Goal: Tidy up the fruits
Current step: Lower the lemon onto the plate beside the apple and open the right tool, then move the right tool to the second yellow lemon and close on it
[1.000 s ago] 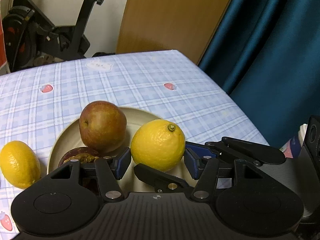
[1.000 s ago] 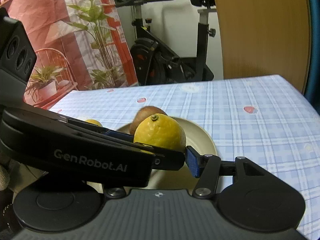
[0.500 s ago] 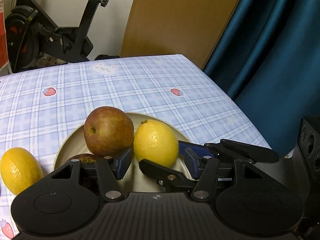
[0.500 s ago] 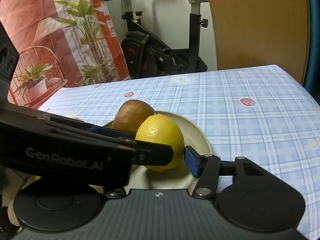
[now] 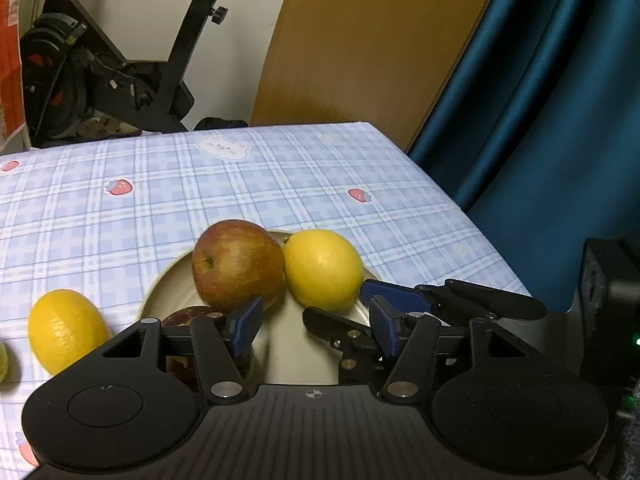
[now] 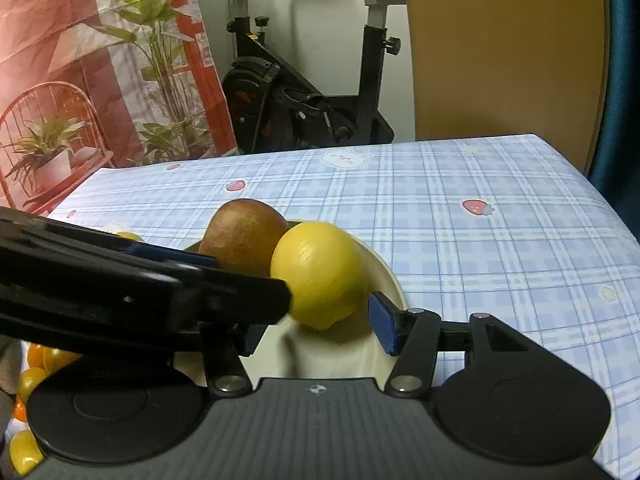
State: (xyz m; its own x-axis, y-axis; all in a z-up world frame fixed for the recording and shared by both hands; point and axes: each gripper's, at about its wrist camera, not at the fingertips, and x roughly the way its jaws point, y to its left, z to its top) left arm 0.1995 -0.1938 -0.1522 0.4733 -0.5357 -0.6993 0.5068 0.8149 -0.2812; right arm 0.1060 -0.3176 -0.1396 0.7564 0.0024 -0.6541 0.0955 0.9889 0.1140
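Both tongs [image 5: 314, 324] tilted down, jaws apart.

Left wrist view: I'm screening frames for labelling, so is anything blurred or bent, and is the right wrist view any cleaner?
Left wrist view: loose lemon smeared, apple sharp, far table edge bowed by the fisheye. Right wrist view: plated lemon soft-edged, left gripper blocks the lower left.

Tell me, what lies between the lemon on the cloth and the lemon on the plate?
The apple lies between the loose lemon and the plated lemon, shown in the left wrist view.
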